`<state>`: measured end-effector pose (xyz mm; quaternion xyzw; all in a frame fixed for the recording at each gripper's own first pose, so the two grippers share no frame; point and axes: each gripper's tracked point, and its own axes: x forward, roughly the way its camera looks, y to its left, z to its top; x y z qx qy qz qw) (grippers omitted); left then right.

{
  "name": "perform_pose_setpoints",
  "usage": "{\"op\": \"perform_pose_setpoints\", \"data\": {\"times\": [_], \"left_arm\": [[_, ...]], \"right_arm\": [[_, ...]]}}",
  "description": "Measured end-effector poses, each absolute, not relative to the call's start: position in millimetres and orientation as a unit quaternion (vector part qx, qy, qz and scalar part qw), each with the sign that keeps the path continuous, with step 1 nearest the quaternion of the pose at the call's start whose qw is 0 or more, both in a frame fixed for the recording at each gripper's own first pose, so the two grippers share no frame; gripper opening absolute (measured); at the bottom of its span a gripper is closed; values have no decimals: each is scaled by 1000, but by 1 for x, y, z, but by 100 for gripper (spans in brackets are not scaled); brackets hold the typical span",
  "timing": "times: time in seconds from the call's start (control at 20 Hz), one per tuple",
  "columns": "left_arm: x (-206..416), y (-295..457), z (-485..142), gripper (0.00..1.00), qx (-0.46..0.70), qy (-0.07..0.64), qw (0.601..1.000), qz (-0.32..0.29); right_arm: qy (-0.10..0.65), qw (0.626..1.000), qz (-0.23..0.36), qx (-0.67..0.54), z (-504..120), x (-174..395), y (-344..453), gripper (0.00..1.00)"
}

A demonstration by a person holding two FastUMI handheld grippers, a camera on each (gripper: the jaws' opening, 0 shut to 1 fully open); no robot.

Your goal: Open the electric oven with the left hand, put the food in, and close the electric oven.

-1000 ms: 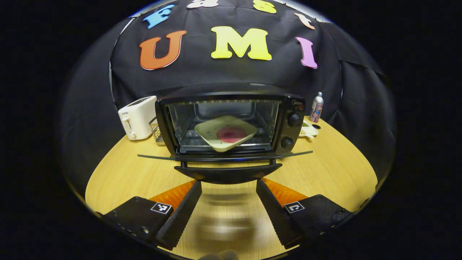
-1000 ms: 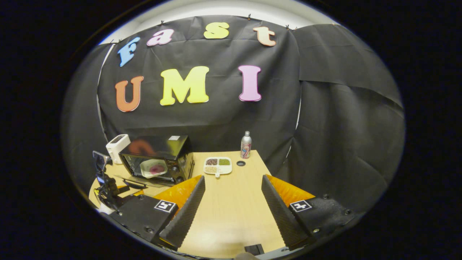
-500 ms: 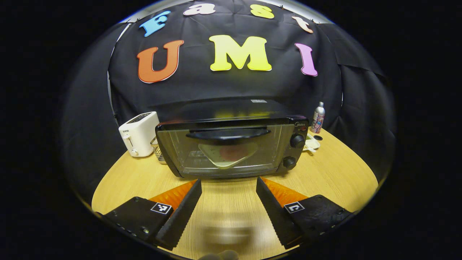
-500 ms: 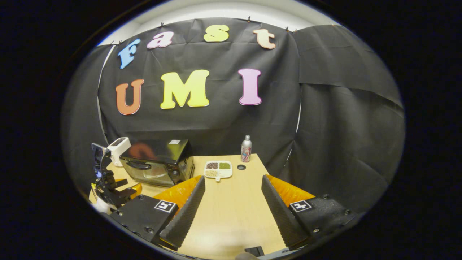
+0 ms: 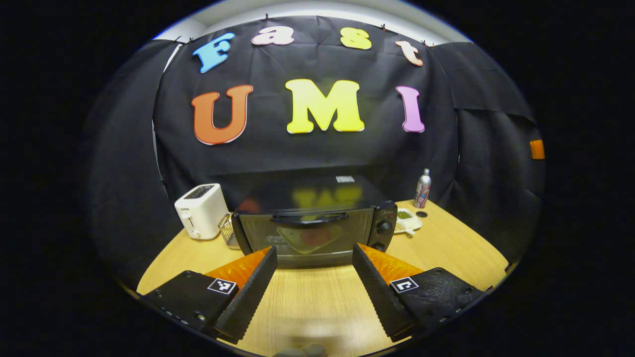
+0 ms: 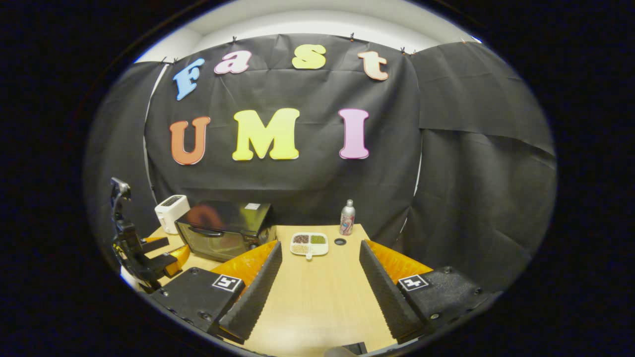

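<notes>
The black electric oven [image 5: 311, 228] stands on the wooden table with its glass door shut and the handle [image 5: 308, 218] up at the top. Through the glass I see a pale square plate [image 5: 307, 238] with a reddish round of food on it. My left gripper [image 5: 314, 258] is open, held back from the oven front with nothing between its fingers. In the right gripper view the oven [image 6: 223, 230] sits at the left, and the left gripper [image 6: 156, 250] hangs in front of it. My right gripper [image 6: 320, 253] is open and empty over the bare table.
A white toaster [image 5: 201, 210] stands left of the oven with a small wire basket [image 5: 226, 232] beside it. To the oven's right lie a white divided dish [image 6: 309, 243] of grains, a small dark cap [image 6: 340, 241] and a metal bottle [image 6: 347, 217].
The oven door went from hanging open to shut. My left gripper has since drawn back and risen, so the oven looks smaller. The right gripper has also pulled back a little.
</notes>
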<state>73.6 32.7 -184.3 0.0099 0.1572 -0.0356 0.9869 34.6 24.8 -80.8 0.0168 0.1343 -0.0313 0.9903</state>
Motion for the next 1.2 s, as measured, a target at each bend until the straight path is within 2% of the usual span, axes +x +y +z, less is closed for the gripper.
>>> {"op": "perform_pose_setpoints", "data": {"times": [0.1, 0.15, 0.2, 0.25, 0.45, 0.55, 0.6, 1.2], "left_arm": [[64, 40, -151, 97, 11, 129, 991, -32], [60, 46, -131, 96, 7, 115, 993, -30], [56, 51, -115, 96, 4, 101, 994, -26], [50, 55, -99, 96, 2, 92, 996, -23], [23, 81, -62, 96, 2, 68, 998, 2], [10, 90, -55, 96, 2, 64, 998, 10], [4, 95, -54, 96, 4, 65, 998, 16], [-20, 109, -47, 96, 11, 60, 998, 28]], "right_arm": [[125, 992, -25, 18, -74, 35, 34, 96], [120, 992, -21, 18, -71, 35, 37, 100], [115, 993, -19, 19, -67, 34, 41, 96], [110, 994, -16, 21, -64, 35, 45, 100], [93, 995, -11, 26, -54, 35, 52, 100], [86, 996, -11, 26, -50, 35, 54, 100], [83, 996, -11, 27, -48, 35, 55, 96], [80, 996, -2, 31, -51, 30, 71, 96]]}}
